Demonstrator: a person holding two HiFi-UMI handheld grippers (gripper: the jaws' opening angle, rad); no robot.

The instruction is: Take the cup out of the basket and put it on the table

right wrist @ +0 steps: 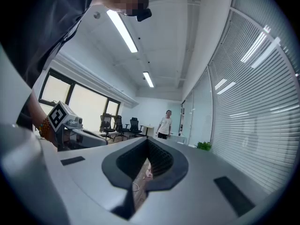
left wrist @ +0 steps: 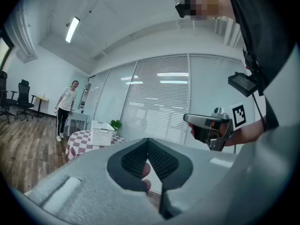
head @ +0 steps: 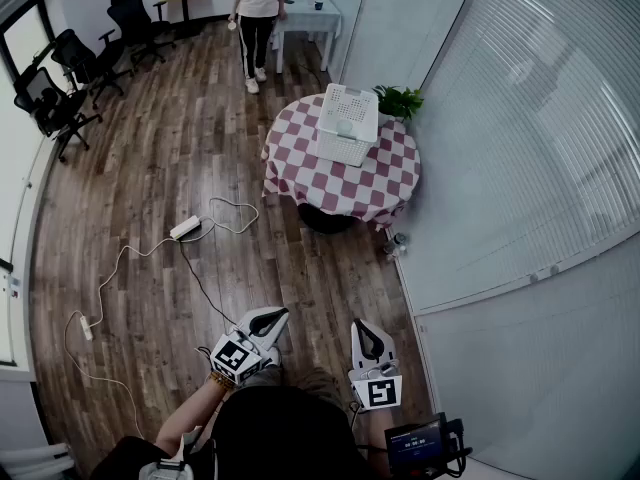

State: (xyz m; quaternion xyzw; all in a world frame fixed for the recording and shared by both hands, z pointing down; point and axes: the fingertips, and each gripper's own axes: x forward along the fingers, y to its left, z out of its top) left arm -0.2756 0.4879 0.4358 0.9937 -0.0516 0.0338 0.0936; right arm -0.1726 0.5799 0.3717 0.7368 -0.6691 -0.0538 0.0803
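A white slotted basket (head: pixel 347 123) stands on a round table with a red-and-white checked cloth (head: pixel 345 183) far across the room. A pale round shape shows inside the basket, too small to tell as the cup. My left gripper (head: pixel 279 315) and right gripper (head: pixel 360 325) are held close to my body, well short of the table. Both are shut, with nothing between the jaws. In the left gripper view the basket (left wrist: pixel 102 133) sits small on the table (left wrist: pixel 77 143) beyond the closed jaws. The right gripper view points away from the basket, and the table is hidden there.
A person (head: pixel 258 8) stands beyond the table near a white desk (head: pixel 305 18). A power strip and cable (head: pixel 186 228) lie on the wood floor between me and the table. Office chairs (head: pixel 60 88) line the left. A plant (head: pixel 400 100) and a blind-covered glass wall (head: pixel 520 148) are at the right.
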